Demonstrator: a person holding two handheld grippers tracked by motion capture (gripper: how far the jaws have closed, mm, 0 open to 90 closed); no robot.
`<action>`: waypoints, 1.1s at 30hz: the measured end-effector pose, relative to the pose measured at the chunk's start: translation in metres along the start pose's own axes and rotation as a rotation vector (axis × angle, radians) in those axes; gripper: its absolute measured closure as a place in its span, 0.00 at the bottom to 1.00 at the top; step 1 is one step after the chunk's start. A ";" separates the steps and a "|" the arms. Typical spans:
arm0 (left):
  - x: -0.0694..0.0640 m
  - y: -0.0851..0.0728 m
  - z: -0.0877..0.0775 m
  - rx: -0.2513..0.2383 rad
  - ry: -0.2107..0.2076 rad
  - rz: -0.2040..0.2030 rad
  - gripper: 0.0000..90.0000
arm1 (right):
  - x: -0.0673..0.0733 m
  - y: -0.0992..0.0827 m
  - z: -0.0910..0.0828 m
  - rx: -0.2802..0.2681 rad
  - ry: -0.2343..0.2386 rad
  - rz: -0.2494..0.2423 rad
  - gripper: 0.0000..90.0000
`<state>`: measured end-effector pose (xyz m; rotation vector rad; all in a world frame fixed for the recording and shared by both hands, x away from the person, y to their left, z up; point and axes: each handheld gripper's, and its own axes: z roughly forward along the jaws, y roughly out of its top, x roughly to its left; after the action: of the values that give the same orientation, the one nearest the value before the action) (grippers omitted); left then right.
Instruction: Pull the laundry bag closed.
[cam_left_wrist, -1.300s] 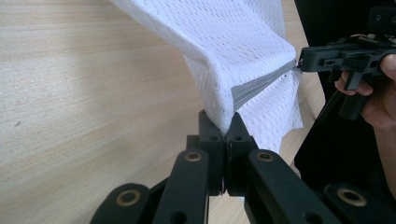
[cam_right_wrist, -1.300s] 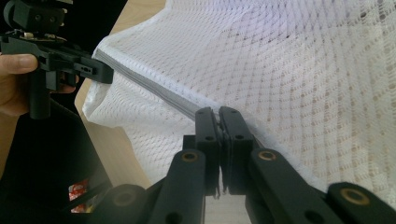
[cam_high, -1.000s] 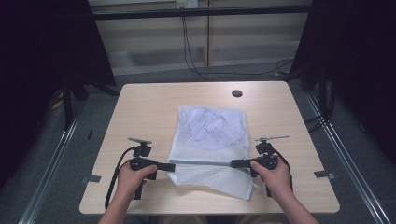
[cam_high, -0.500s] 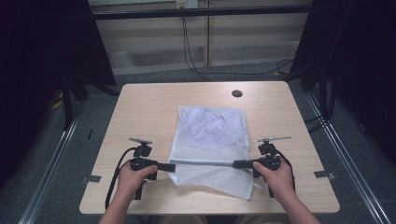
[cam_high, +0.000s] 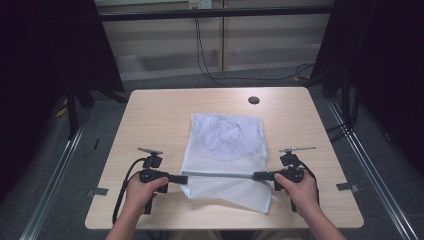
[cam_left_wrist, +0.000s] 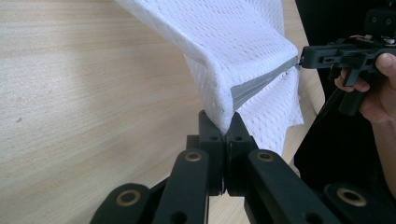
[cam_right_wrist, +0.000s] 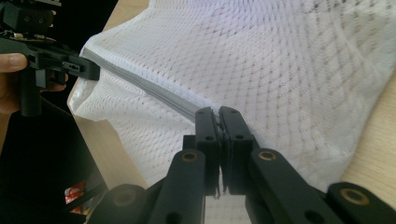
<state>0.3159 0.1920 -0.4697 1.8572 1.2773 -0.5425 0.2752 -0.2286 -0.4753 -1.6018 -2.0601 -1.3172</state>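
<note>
While both tongs pinch it, the mesh bag (cam_high: 225, 150) stretches between.

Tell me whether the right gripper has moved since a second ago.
Barely, if at all. The right gripper sits in the same spot relative to the table's near-right edge, shut on the mesh bag.

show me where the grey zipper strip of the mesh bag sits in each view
High view: grey zipper strip runs level across the near part of the mesh bag.
Left gripper view: right of centre, slanting up to the right.
Right gripper view: upper left to centre.
Shared landmark: the pale wooden table.
</note>
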 end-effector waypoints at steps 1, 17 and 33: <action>0.000 0.000 0.000 0.000 0.000 -0.001 0.99 | 0.000 0.000 -0.001 0.001 -0.004 -0.003 0.96; 0.001 0.000 -0.002 0.010 -0.002 0.008 0.99 | -0.001 -0.001 -0.003 0.002 -0.007 -0.007 0.96; 0.002 0.000 -0.002 0.012 -0.008 0.010 0.99 | -0.009 -0.003 -0.016 -0.010 -0.017 0.004 0.96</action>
<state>0.3162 0.1950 -0.4697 1.8688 1.2611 -0.5530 0.2705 -0.2465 -0.4732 -1.6262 -2.0625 -1.3195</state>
